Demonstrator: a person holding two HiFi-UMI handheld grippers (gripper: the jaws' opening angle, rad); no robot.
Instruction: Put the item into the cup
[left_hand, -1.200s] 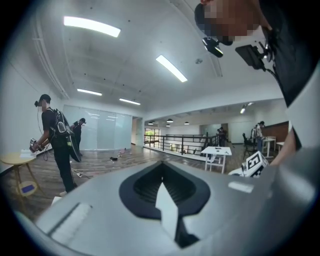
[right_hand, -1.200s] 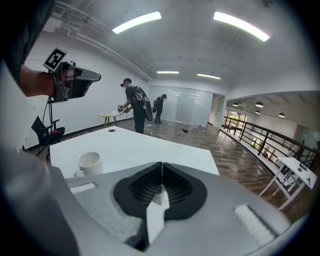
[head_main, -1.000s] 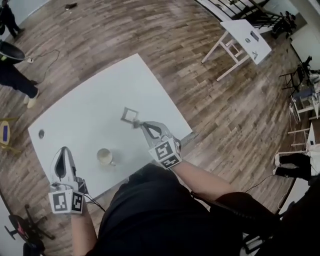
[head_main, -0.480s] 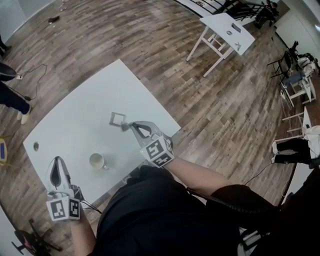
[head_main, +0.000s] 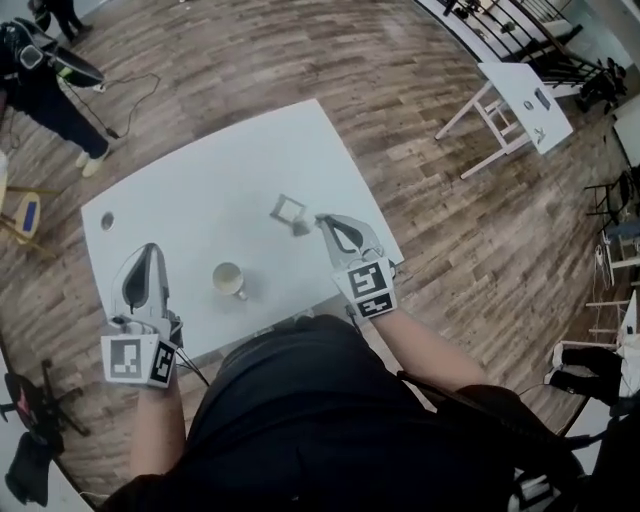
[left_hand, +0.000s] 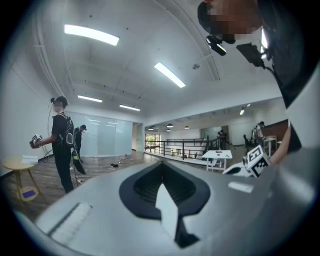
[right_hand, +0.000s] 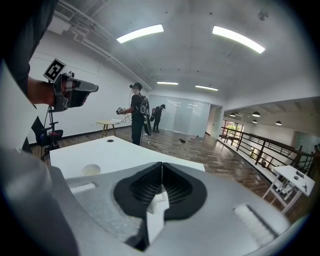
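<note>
One cup (head_main: 229, 279), item (head_main: 290, 208) outside, in right claw (head_main: 320, 222)

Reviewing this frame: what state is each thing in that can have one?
Cup: upright on the table, nothing visible inside.
Small square item: clamped at a gripper tip, outside the cup.
Right hand-held gripper: shut on the item.
Left hand-held gripper: shut, empty.
</note>
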